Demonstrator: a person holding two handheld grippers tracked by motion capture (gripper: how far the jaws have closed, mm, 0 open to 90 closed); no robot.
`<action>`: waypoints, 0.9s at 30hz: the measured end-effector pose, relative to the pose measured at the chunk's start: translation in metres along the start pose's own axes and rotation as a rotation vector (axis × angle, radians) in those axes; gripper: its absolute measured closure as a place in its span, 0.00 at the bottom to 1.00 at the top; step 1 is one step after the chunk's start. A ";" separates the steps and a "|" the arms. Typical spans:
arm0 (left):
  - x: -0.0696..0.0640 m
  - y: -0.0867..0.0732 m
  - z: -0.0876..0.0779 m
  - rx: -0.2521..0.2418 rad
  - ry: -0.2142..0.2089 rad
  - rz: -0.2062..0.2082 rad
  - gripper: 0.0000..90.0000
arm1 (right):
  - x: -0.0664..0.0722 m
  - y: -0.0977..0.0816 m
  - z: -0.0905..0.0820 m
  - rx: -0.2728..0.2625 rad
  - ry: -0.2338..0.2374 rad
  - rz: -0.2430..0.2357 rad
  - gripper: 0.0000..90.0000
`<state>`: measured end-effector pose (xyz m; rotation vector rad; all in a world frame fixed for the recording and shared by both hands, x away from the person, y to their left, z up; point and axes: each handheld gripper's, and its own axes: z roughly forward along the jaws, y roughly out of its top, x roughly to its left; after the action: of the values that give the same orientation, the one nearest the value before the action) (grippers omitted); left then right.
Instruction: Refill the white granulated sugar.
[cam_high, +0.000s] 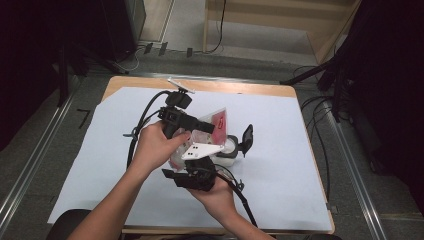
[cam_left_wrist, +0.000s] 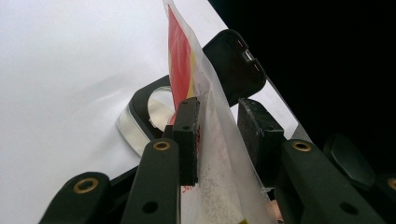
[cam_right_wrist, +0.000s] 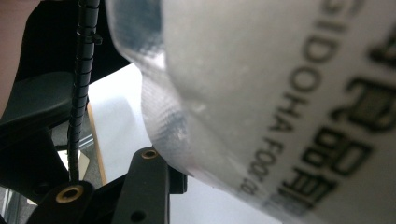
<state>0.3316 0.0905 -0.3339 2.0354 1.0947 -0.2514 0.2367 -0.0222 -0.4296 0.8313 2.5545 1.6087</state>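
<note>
From above I'm seeing my left gripper (cam_high: 196, 125) holding a clear pouch (cam_high: 212, 122) upright over mid-desk; its own view is showing the pads pinching the film, white granules sitting inside the pouch (cam_left_wrist: 219, 177). To the right, a round container (cam_high: 229, 147) with its black lid (cam_high: 247, 139) flipped open. My right gripper (cam_high: 192, 172) is pressing against the pouch (cam_right_wrist: 261, 93); I cannot tell its grip. The blue-covered desk (cam_high: 280, 150) is lying bare rightward.

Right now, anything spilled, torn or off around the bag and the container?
Nothing spilled or torn. The bag of white grains is held above the open container, whose black lid stands flipped up. The left gripper pinches the bag's edge.
</note>
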 end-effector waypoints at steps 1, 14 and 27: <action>0.000 0.000 0.000 0.002 0.000 -0.004 0.78 | 0.000 0.000 0.000 -0.001 -0.001 0.000 0.73; 0.000 0.000 0.000 0.002 -0.004 -0.010 0.77 | 0.000 0.001 0.000 0.005 0.002 -0.001 0.73; 0.000 0.000 0.000 0.005 -0.002 -0.004 0.77 | -0.001 0.001 0.000 0.009 0.004 -0.010 0.73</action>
<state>0.3317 0.0908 -0.3340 2.0375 1.0985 -0.2583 0.2378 -0.0223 -0.4284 0.8151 2.5670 1.5986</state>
